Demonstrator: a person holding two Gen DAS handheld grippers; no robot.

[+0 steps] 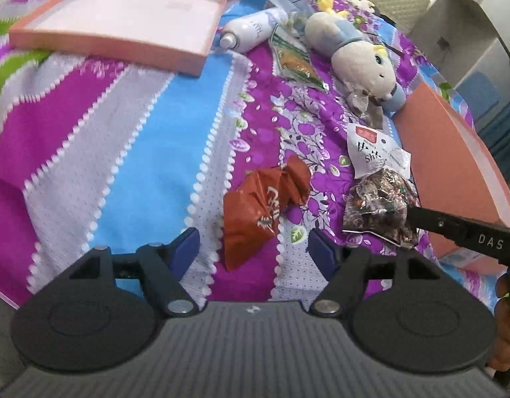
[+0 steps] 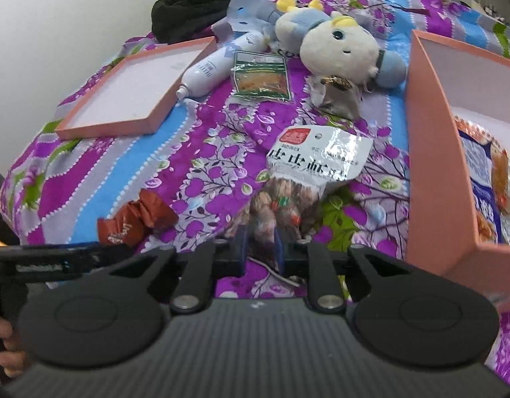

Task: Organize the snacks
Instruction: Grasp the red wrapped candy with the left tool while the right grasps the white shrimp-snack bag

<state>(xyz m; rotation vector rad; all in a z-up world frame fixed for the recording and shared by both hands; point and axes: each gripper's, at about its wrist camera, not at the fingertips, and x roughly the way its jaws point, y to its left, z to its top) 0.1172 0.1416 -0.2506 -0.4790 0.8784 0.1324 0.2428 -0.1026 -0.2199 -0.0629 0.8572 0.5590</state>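
While right tongs (image 2: pixel 261 243) pinch snack bag (image 2: pixel 308 165), plush toy (image 2: pixel 334 46) beyond.

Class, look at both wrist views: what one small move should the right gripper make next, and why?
Probably lift the clear-bottomed snack bag and carry it right toward the open pink box. The right gripper has its jaws pinched on the bag's lower end, and the box already holds other snack packets. The left gripper is open, holding nothing.
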